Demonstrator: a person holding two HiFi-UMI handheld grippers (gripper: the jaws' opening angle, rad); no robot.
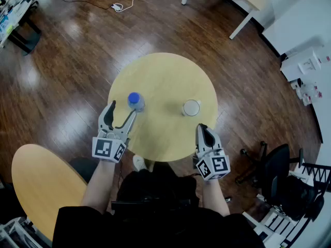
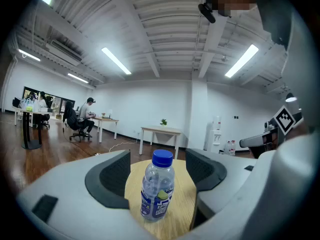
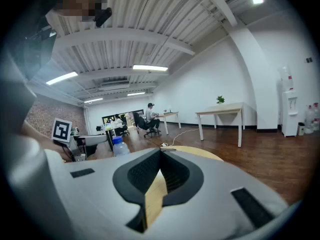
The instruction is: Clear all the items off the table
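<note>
Water bottle (image 1: 135,101) stands upright at 9 o'clock on the bench (image 1: 165,74), lined up between the spread jaws of the left claw (image 1: 122,111), untouched, ready for gripping. Right claw (image 1: 202,129), closed and empty, rests at 5 o'clock.

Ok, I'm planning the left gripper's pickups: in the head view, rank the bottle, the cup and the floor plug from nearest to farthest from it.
1. bottle: between the open jaws of the left gripper.
2. cup: on the right side of the table.
3. floor plug: beyond the table's far edge.
</note>
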